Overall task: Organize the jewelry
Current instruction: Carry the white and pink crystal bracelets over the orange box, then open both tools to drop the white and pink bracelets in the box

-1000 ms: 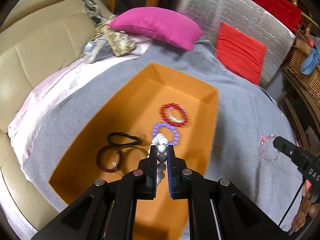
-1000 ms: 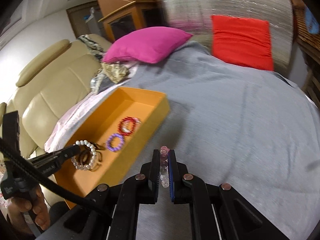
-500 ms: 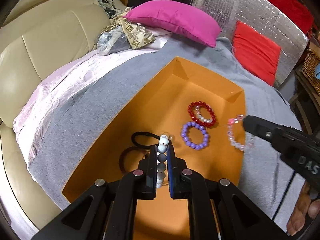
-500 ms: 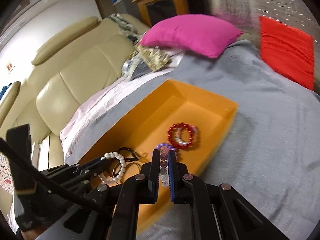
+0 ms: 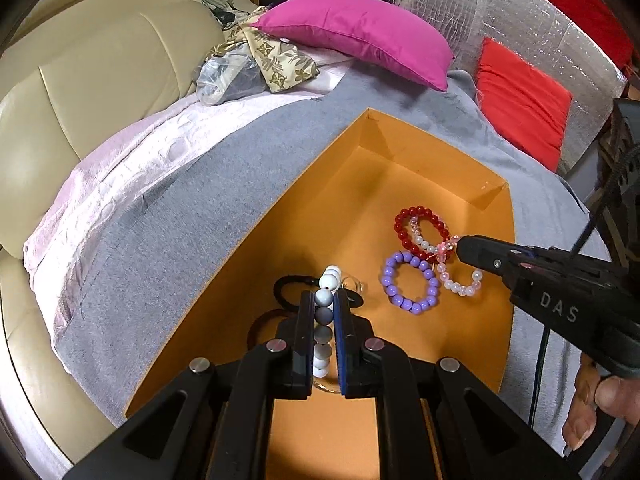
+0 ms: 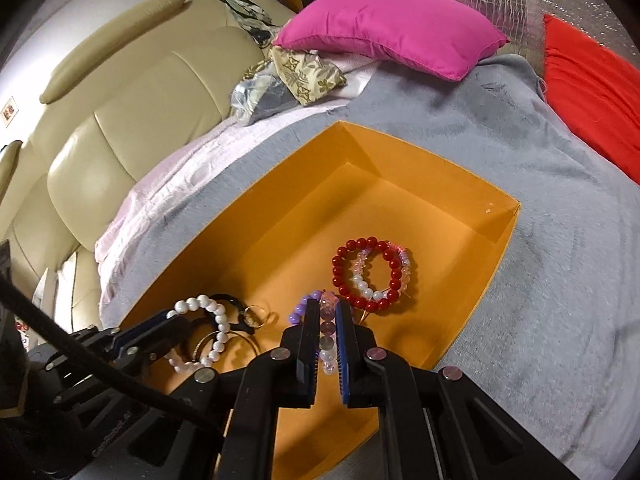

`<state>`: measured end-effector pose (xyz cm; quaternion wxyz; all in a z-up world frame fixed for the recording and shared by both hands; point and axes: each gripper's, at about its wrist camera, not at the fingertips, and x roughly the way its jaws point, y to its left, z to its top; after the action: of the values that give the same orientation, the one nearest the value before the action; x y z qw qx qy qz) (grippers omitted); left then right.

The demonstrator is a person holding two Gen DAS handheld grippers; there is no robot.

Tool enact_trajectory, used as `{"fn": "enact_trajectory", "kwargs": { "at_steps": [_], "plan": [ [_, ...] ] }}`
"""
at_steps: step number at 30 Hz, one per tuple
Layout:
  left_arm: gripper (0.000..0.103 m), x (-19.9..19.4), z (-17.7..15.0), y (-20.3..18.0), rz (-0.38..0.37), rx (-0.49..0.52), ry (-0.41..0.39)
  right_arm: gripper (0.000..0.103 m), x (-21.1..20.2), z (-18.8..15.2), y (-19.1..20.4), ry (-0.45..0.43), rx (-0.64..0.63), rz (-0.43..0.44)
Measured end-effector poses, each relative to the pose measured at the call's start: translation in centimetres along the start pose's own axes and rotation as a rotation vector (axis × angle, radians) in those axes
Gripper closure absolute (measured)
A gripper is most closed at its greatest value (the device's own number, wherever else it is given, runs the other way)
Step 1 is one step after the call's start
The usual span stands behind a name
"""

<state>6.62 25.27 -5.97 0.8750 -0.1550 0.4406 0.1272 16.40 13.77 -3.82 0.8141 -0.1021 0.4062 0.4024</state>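
1. Left wrist view: Swinging in from the grey blanket, the right gripper (image 5: 460, 249) has carried its pink bead bracelet (image 5: 460, 276) over the orange box (image 5: 506, 276), beside the purple bracelet (image 5: 408, 282). The left gripper (image 5: 323, 312) has its fingers clamped on a white bead bracelet (image 5: 326, 292).
2. Right wrist view: Fingers (image 6: 310, 320) grip the pink beads above the box floor, near the red bracelet (image 6: 374, 274). Placing is under way; next, probably, lower and release.

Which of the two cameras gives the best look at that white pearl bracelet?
The right wrist view. There the pearl bracelet hangs as a nearly whole loop from the left tool over the orange box. The left wrist view shows only a short column of its beads pinched between that tool's fingers.
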Motion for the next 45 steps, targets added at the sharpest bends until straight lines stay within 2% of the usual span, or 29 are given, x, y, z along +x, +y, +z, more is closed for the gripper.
{"fn": "enact_trajectory", "kwargs": {
  "at_steps": [26, 45],
  "plan": [
    [0.094, 2.5, 0.3, 1.7, 0.029, -0.026, 0.042, 0.095, 4.4, 2.1, -2.1, 0.102, 0.023, -0.066],
    [0.094, 3.3, 0.0, 1.5, 0.052, -0.020, 0.055, 0.094, 4.9, 2.8, -2.2, 0.129, 0.021, -0.111]
  ]
}}
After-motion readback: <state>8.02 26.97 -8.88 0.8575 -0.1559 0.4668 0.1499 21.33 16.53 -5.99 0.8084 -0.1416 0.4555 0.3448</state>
